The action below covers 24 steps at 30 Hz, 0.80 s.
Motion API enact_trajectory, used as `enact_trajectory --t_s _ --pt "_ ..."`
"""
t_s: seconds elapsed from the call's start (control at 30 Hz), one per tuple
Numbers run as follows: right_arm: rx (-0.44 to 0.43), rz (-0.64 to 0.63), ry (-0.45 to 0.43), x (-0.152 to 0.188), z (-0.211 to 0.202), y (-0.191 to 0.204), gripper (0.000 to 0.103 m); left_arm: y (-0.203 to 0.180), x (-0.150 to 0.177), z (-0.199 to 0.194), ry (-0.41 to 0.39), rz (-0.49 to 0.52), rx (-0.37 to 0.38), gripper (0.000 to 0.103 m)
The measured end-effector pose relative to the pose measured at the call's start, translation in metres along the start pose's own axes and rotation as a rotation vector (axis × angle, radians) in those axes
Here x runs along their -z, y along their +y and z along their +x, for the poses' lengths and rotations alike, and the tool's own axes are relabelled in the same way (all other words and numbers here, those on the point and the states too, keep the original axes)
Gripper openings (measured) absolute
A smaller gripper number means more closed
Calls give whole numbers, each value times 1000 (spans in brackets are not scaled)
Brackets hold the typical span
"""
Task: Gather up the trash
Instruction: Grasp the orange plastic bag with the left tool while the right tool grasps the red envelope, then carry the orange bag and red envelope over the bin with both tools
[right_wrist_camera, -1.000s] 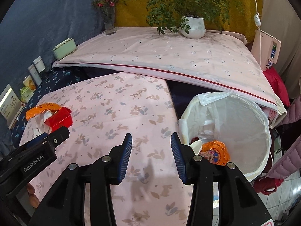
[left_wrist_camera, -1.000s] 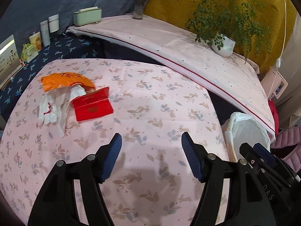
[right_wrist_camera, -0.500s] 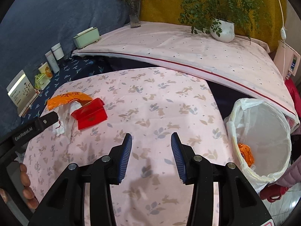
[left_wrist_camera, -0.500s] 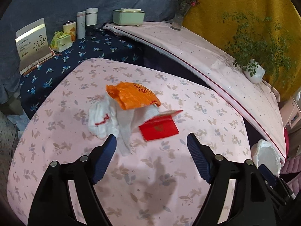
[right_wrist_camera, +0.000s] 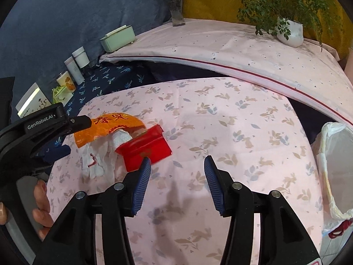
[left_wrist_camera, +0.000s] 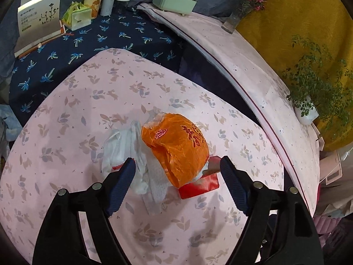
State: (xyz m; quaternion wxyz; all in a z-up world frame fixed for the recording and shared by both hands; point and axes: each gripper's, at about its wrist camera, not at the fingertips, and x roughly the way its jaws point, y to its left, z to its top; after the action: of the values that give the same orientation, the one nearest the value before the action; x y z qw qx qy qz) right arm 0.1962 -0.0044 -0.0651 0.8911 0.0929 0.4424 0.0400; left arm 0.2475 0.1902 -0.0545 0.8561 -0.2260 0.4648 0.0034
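pink floral cloth (left_wrist_camera: pixel 92 101) carries the trash near its left edge: orange wrapper (left_wrist_camera: pixel 176 145) atop white tissue (left_wrist_camera: pixel 123 152), red box (left_wrist_camera: pixel 199 186) touching. left gripper (left_wrist_camera: pixel 177 182) hangs open-jawed over it; right gripper (right_wrist_camera: pixel 177 183), jaws apart, holds nothing, the bin (right_wrist_camera: pixel 331 172) off the right edge.

Counter (left_wrist_camera: pixel 92 101), covered in pink leaf-print cloth, carried one heap near its middle: white glove (left_wrist_camera: pixel 119 148), crumpled white paper (left_wrist_camera: pixel 154 183), red box (left_wrist_camera: pixel 198 186), with an orange wrapper (left_wrist_camera: pixel 176 145) lying on top of these.
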Motion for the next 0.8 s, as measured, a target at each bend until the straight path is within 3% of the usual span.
enact_trajectory --t_s 0.17,0.23,0.33,0.57,0.63,0.7,0.8 --pt "-30 18 30 -10 32 17 49 6 -4 14 50 -14 43 31" --pt "-40 39 39 -15 43 20 50 6 -5 15 53 -4 59 25" --pt "-54 79 47 -20 58 21 50 7 -5 12 36 14 74 19" --pt "-67 147 87 -24 91 21 49 10 -9 10 17 31 83 19" --pt "-76 145 105 -23 99 23 39 10 -9 9 11 43 82 19" --pt "-82 130 132 -19 103 25 15 9 -7 9 12 52 81 19" --pt "-85 116 123 -12 95 25 10 5 -2 7 1 80 66 18"
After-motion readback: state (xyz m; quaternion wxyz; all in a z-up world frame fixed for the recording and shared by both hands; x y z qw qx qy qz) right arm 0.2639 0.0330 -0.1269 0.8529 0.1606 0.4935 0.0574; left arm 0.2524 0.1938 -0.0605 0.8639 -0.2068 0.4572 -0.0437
